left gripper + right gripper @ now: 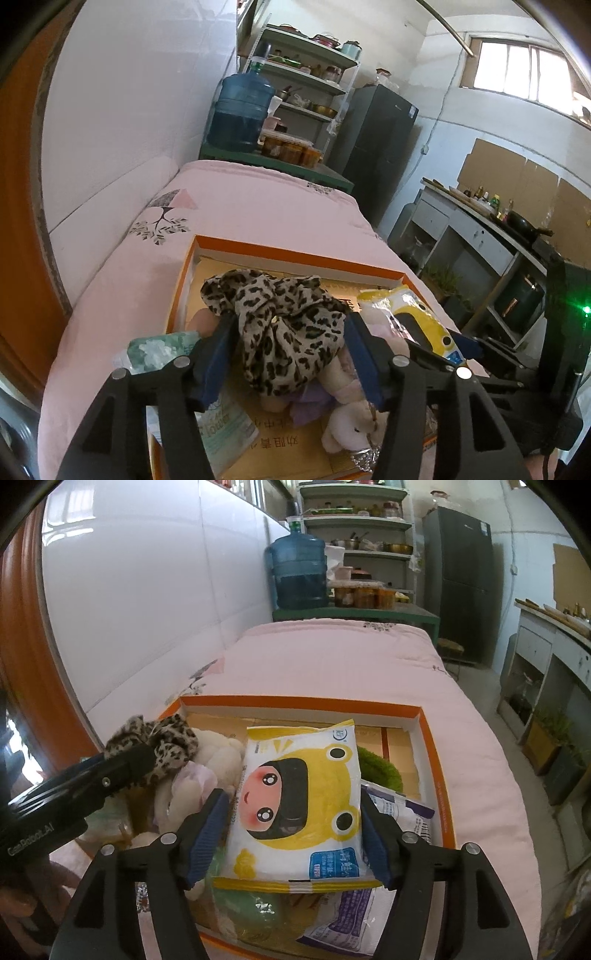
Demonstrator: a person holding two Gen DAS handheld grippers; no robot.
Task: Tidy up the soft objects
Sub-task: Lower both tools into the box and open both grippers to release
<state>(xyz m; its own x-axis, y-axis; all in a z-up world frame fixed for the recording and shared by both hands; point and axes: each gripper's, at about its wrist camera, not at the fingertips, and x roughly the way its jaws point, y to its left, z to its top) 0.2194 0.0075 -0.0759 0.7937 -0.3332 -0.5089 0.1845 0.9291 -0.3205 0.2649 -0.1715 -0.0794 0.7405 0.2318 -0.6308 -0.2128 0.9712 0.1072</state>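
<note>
An orange-rimmed cardboard box (295,254) (295,700) lies on the pink bed and holds soft things. A leopard-print cloth (280,314) (166,738) is heaped on pale plush toys (351,424) (218,753) at the box's left. My left gripper (290,321) is open around the cloth, and its pads do not squeeze it. A yellow cartoon wipes pack (299,797) (417,314) rests flat on other packs in the box. My right gripper (293,794) is open astride the pack, with a gap showing at the left pad.
A green fuzzy item (380,768), a purple-and-white pack (343,915) and a green tissue pack (159,347) also lie in or by the box. White wall panels run along the left. A water jug (299,572), shelves and a dark fridge (458,579) stand beyond the bed.
</note>
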